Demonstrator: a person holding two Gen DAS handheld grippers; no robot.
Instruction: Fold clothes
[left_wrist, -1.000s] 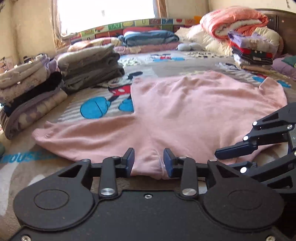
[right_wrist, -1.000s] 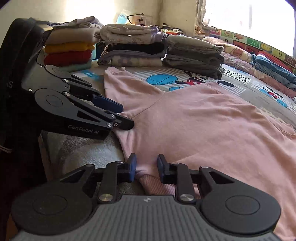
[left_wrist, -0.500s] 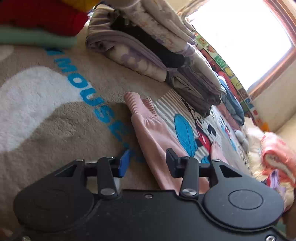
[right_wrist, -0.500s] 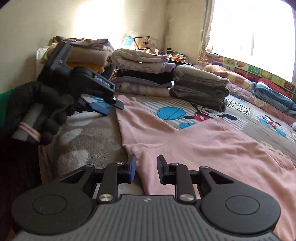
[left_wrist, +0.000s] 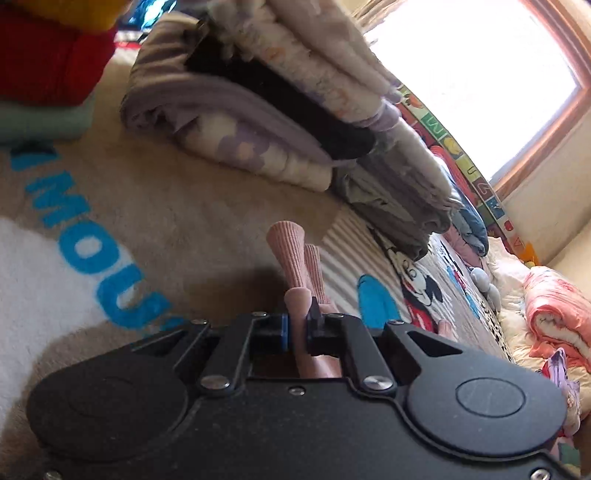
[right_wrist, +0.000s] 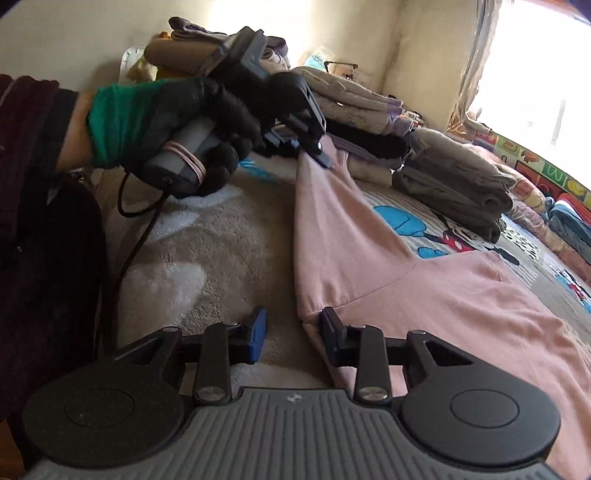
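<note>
In the left wrist view, the left gripper (left_wrist: 298, 326) had just closed, and its fingers were clenched on the ribbed cuff (left_wrist: 295, 258) of the pink sweater's sleeve, which stuck out ahead of the fingertips over the beige Mickey Mouse blanket (left_wrist: 166, 221). Beyond the fingers, up and to the right, sat a folded stack of lilac and black clothes (left_wrist: 258, 122). Gripping the cuff looked like the natural start for swinging the sleeve across the body.

In the right wrist view, the right gripper (right_wrist: 293, 338) had just been opening; its fingers stood released, the left one (right_wrist: 256, 334) over bare blanket and the right one (right_wrist: 330, 339) touching the sweater's edge near the underarm, with nothing pinched between them. The pink sweater (right_wrist: 461, 306) lay spread on the bed ahead and to the right of those fingers. Farther ahead, a gloved left hand (right_wrist: 177, 125) held the left gripper, which lifted the cuff just above the blanket, so the sleeve (right_wrist: 332, 221) ran taut from it back towards the right fingers. The right gripper seemed placed to take or pin the fold line at the sleeve's root.
</note>
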